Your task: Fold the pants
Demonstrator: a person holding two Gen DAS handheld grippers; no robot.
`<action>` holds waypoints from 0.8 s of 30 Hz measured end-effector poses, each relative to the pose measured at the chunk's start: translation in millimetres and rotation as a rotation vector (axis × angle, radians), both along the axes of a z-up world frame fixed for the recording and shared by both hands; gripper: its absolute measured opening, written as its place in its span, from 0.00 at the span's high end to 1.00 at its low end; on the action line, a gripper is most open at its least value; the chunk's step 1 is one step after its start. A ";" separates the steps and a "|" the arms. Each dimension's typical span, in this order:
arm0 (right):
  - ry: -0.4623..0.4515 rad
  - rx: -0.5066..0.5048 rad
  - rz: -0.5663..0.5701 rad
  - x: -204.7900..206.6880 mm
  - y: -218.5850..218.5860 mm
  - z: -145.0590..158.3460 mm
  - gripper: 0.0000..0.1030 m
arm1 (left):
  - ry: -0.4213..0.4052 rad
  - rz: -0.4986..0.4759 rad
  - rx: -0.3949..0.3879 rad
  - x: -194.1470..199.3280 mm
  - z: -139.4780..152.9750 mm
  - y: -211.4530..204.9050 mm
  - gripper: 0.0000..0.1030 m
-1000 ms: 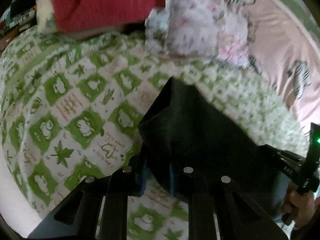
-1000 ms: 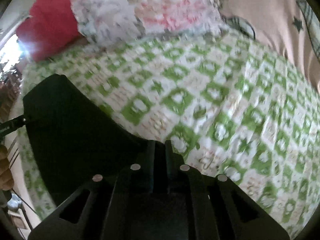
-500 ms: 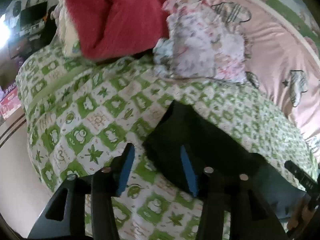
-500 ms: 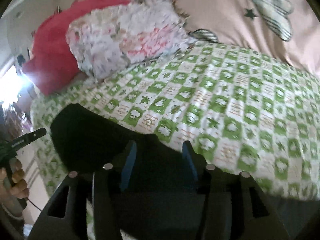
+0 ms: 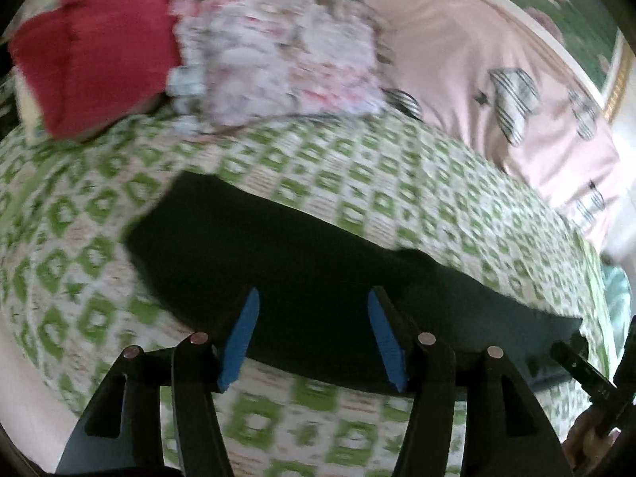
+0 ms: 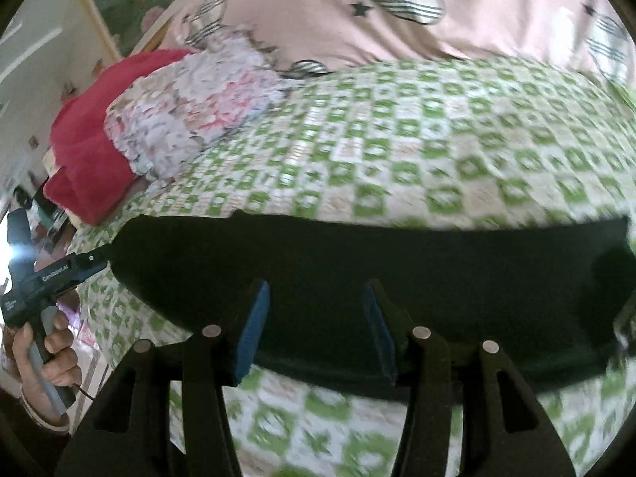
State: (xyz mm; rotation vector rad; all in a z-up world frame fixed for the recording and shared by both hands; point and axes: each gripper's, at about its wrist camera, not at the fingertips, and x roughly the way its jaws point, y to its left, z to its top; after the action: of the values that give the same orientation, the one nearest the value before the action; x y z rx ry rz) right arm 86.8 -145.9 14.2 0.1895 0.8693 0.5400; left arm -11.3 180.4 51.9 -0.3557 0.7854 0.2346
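Observation:
The black pants (image 5: 302,262) lie flat as a long dark band on the green-and-white checked bedspread (image 5: 357,167). They also show in the right wrist view (image 6: 377,262). My left gripper (image 5: 312,330) is open and empty, its blue pads just above the near edge of the pants. My right gripper (image 6: 314,322) is open and empty too, over the near edge further along. The left gripper's body shows at the left of the right wrist view (image 6: 51,278), close to the pants' end.
A red blanket (image 5: 91,43) and a floral bundle (image 5: 278,59) lie at the far side of the bed. A pink sheet with striped shapes (image 5: 497,71) lies behind. The bed's edge drops off at the left (image 5: 24,389).
Both grippers have opened and let go of the pants, then drawn back. The pants now lie flat on the bedspread instead of hanging from the jaws.

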 end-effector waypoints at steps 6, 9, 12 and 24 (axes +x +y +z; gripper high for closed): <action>0.020 0.023 -0.123 -19.9 -53.5 -8.8 0.49 | 0.021 -0.109 0.017 18.6 -3.5 -45.4 0.40; 0.029 0.037 -0.190 -27.9 -79.6 -13.2 0.49 | 0.027 -0.155 0.030 25.1 -4.4 -65.4 0.39; 0.045 0.049 -0.255 -34.1 -102.9 -19.2 0.49 | 0.036 -0.221 0.045 31.5 -5.5 -88.0 0.39; 0.057 0.097 -0.428 -38.5 -165.5 -27.7 0.49 | 0.075 -0.473 0.111 59.4 -14.7 -180.4 0.39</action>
State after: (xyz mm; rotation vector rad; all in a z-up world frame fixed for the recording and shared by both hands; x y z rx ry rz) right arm 48.3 -311.4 -13.5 0.4689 0.8286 0.1764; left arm 48.1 0.0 37.2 -0.0501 0.9033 -0.1528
